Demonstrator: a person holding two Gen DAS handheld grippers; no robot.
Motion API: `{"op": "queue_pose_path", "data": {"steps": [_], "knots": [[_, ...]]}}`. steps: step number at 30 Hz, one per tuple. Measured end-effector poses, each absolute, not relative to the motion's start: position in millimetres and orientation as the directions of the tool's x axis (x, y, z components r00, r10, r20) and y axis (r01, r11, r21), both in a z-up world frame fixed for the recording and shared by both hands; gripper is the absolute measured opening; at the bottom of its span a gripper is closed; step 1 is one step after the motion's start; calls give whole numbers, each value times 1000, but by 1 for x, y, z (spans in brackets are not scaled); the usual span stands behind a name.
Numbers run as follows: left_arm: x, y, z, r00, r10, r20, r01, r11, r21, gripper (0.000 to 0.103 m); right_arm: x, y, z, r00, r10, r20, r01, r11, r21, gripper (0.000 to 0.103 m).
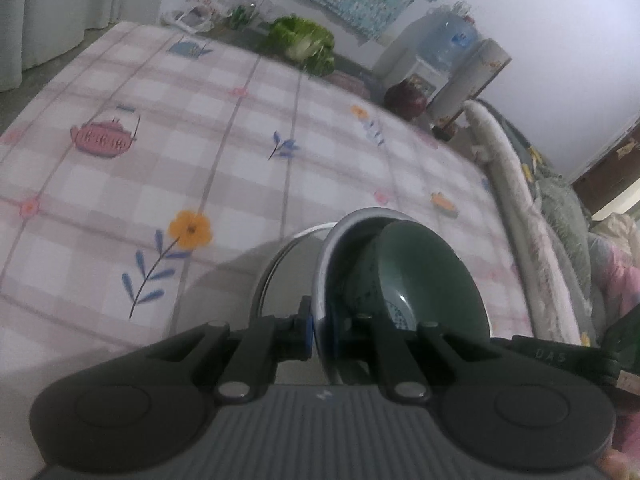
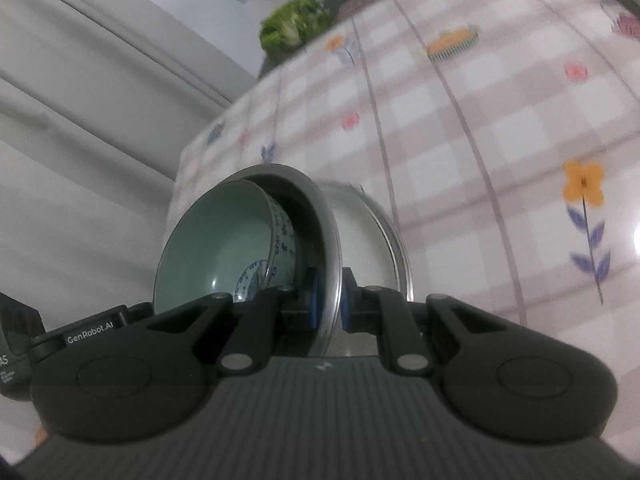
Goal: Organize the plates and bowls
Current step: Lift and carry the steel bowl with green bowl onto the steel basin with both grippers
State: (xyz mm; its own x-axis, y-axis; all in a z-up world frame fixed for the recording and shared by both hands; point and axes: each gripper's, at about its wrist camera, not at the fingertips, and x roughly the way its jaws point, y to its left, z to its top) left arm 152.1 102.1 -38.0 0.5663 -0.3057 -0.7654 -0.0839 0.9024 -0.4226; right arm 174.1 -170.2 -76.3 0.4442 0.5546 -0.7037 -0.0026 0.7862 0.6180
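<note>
One metal bowl (image 1: pixel 340 248), one green ceramic bowl (image 1: pixel 432 276), one metal plate (image 1: pixel 276 264), one cabbage (image 1: pixel 304 42), one water jug (image 1: pixel 448 40)

Steel bowl (image 1: pixel 326 264), tilted; green bowl (image 1: pixel 432 276) nested inside

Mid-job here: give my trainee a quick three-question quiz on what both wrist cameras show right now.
1. True or false: both tongs, left tongs and right tongs, clamp the rim of the same metal bowl.
2. What sits inside the metal bowl? A) a green ceramic bowl B) a spoon C) nothing
3. Name the leafy green thing past the far edge of the checked tablecloth.

Key: 1 true; 2 A; 3 a cabbage.
</note>
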Motion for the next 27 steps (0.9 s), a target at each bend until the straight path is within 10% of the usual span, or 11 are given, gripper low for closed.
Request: {"op": "queue_pose_path", "data": {"steps": [19,27], "knots": [[143,100,-44,521,-266,-811,-4,949,-315,15,174,-156,-85,442,500,-745,-51,843,535,11],[128,104,-23,578,-225,-785,67,971,-229,38,174,-179,-74,464,533,-708,-36,809,586,23]]}}
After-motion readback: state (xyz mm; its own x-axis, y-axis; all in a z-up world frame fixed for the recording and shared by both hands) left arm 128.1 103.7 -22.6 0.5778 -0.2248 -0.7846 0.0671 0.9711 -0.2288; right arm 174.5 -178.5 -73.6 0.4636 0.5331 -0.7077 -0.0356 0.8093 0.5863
